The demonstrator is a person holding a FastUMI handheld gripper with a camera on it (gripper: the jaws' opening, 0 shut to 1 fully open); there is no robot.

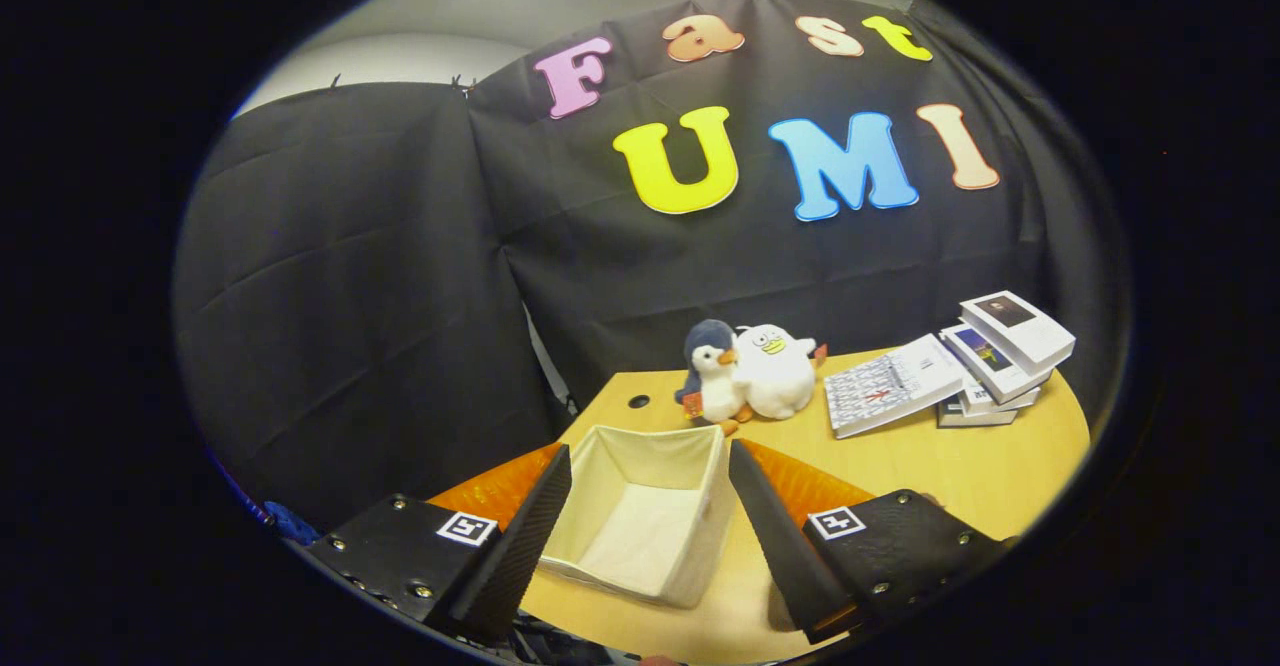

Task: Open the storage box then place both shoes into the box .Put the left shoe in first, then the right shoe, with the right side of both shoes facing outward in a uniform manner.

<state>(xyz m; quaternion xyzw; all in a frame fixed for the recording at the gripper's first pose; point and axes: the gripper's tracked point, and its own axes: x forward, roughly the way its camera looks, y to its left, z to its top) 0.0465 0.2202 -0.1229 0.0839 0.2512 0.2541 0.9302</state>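
A cream fabric storage box (pixel 640 521) stands open-topped on the wooden table (pixel 930 466), and its inside looks bare. My gripper (pixel 650 461) hovers above it, open, with the box showing in the wide gap between the two fingers. One finger (pixel 535 521) lies over the box's near left side, the other (pixel 770 526) past its right wall. Nothing is held.
Two plush penguins (pixel 745 371) sit just beyond the box. A stack of books (pixel 985 361) with an open one leaning on it lies at the table's far right. A small round hole (pixel 638 401) is in the tabletop left of the toys. Black cloth walls stand behind.
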